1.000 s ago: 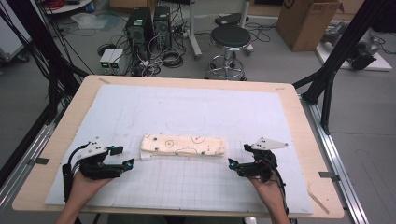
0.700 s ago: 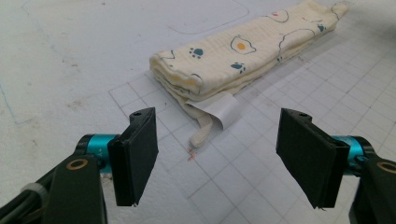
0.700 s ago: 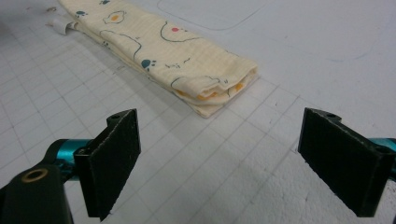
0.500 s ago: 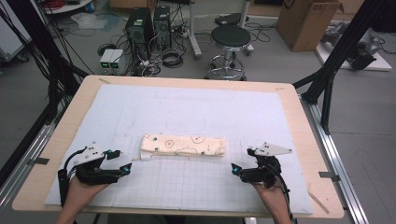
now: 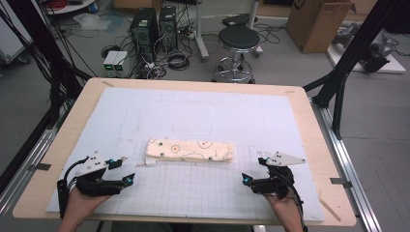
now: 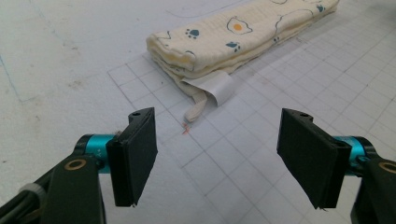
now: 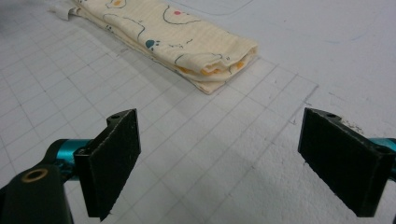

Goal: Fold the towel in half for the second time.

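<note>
1. I have the folded cloth lying flat on the white gridded surface, lengthwise across it, between my two tongs and a little farther from me than they are.
2. My left tongs sit low near the front left corner, jaws spread wide and empty; in the left gripper view the cloth's near end lies ahead of them, apart, with a white label tab curling out from its folds.
3. My right tongs sit near the front right, jaws likewise spread and holding nothing; the right gripper view shows the cloth's other end ahead and to the left, well clear of both pads.
4. The cloth is cream, printed with fried eggs and paw marks.
</note>
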A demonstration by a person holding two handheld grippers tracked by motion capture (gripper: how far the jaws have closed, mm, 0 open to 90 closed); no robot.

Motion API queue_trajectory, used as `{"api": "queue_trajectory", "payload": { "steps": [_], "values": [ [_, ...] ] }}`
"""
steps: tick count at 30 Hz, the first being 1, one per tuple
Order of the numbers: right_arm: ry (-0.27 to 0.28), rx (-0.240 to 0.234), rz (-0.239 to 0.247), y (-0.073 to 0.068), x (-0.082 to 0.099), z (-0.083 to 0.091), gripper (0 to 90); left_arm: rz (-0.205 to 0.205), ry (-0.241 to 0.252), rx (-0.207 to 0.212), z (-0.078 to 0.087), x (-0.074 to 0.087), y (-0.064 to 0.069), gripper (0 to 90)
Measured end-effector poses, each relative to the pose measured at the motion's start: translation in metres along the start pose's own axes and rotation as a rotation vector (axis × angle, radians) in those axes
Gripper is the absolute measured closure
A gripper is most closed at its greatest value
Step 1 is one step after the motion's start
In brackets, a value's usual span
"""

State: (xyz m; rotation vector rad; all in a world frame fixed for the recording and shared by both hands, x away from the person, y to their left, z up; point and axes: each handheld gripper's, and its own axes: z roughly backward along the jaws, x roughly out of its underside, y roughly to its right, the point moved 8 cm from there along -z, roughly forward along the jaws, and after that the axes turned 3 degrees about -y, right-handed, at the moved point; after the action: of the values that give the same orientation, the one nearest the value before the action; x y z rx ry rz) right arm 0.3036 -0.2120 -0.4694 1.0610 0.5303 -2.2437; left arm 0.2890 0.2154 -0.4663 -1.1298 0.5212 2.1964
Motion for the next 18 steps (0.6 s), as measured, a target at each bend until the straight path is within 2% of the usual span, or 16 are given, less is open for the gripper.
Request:
{"api": "queue_trajectory", "payload": {
  "steps": [11, 18],
  "values": [
    [-0.005, 0.011, -0.011, 0.001, 0.01, 0.009, 12.5, -0.02, -0.015, -0.005, 0.001, 0.004, 0.005, 28.9],
    [-0.015, 0.003, -0.018, -0.001, 0.014, 0.009, 12.5, -0.008, -0.013, -0.002, 0.001, 0.005, 0.003, 28.8]
  ]
}}
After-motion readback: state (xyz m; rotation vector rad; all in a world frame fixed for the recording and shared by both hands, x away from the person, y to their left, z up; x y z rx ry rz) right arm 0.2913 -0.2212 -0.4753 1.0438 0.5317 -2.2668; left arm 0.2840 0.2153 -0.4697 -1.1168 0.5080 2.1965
